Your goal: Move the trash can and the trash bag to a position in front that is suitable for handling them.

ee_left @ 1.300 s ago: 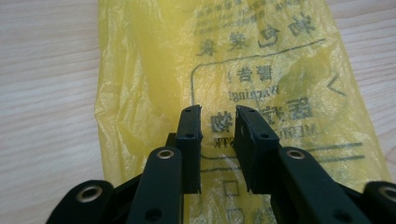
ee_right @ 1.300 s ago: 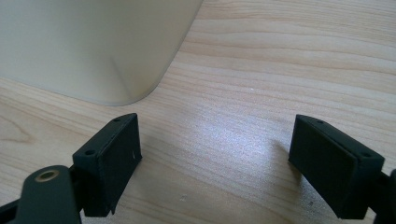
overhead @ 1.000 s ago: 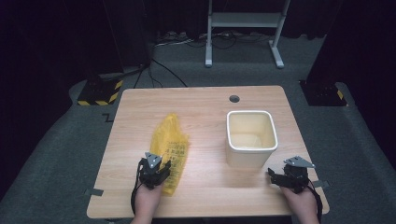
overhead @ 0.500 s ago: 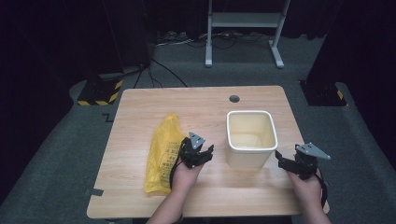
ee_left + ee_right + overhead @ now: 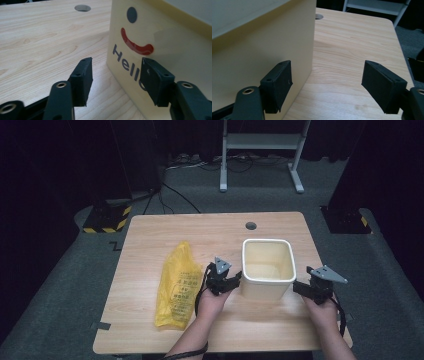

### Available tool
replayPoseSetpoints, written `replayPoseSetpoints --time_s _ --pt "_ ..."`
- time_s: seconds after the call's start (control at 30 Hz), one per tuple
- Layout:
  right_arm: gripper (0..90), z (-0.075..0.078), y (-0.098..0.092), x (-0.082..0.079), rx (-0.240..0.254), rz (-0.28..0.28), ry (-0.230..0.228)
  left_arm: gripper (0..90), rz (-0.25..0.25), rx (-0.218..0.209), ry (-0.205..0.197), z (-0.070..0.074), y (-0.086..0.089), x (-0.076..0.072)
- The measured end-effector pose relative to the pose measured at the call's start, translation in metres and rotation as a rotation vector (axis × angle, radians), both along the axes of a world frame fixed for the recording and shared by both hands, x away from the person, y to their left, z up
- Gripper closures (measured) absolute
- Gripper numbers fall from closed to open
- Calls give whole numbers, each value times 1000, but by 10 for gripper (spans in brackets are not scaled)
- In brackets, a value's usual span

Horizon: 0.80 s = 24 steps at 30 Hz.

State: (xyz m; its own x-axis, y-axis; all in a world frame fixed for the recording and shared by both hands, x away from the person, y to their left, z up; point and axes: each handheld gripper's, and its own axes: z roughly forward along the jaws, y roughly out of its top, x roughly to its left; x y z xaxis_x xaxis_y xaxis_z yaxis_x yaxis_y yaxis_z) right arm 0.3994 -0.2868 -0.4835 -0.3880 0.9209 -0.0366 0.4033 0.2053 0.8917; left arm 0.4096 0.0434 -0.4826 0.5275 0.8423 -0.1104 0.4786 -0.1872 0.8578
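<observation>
High view, bin (image 5: pixel 268 265) upright, mouth upward

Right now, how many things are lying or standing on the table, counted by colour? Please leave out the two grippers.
Yellow: 1, the plastic bag
Cream: 1, the square bin with "Hello" printed on its side
Total: 2

Even overhead light falls on the table (image 5: pixel 210 227) at the frame's centre, while the surroundings sink into darkness. Shadows are soft and short. Both gripper views blur close up, their lower edges softest.
</observation>
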Motion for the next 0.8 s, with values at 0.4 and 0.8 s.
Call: replayPoseSetpoints --time_s 0.4,0.8 --pt "275 -1 43 -18 4 82 -6 467 48 8 -16 -1 47 -41" --pt "212 -2 98 -31 -46 149 3 402 93 24 -4 -2 103 -77"
